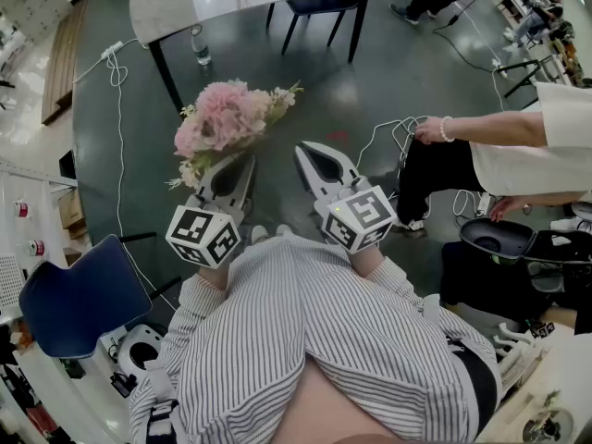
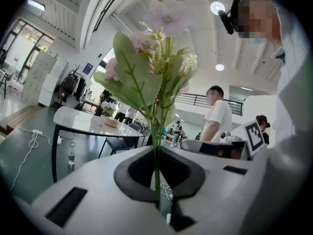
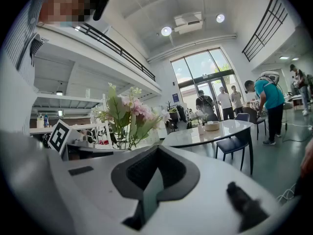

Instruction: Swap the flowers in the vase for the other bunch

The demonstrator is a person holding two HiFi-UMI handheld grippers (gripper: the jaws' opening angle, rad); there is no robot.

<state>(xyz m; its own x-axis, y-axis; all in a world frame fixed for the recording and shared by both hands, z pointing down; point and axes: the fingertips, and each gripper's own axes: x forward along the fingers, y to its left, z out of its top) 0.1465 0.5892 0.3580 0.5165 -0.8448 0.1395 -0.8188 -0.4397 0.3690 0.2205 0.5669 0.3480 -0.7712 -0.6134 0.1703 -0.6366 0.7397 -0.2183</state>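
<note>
A: Above the floor, in front of the person, why do the flowers (image 1: 222, 118) hang there?
B: The left gripper (image 1: 242, 163) pinches their stems, I think to carry them. The right gripper (image 1: 307, 151) is closed on nothing.

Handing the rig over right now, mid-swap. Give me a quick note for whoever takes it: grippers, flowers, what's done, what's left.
Left gripper: shut on the green stems of the bunch of pink artificial flowers with green leaves, held upright in the air, short of the white-topped table.
Right gripper: shut, nothing between its jaws.
Done: one bunch is in hand. Whether it came out of the vase or is the replacement cannot be told.
Not in view: no vase or second bunch can be made out for certain.
Left: find the vase and the other bunch, then finish the swap.
</note>
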